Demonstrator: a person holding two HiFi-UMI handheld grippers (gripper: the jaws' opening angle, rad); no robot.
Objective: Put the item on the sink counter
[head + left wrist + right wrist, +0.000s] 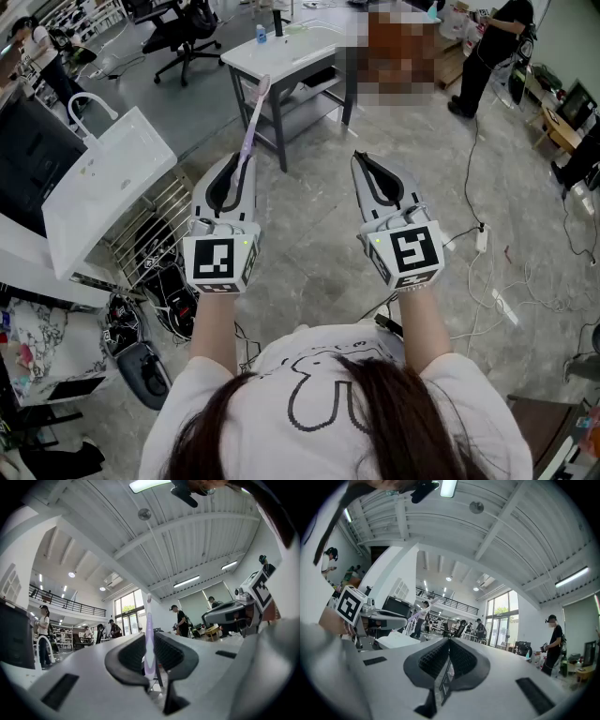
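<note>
Toothbrush [251, 117] clamped in left gripper [239, 161] fingers, right gripper [360, 159] fingers together, open floor [309, 220] before table [281, 52] edge

Messy workshop
White desk [281, 54] with a blue bottle [261, 35] on it, office chair [186, 33] beyond, cables [480, 272] sprawled right.

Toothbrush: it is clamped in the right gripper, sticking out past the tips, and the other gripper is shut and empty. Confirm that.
Not right: the toothbrush is clamped in the left gripper, sticking out past the tips, and the right gripper is the one shut and empty. The left gripper view shows it.
</note>
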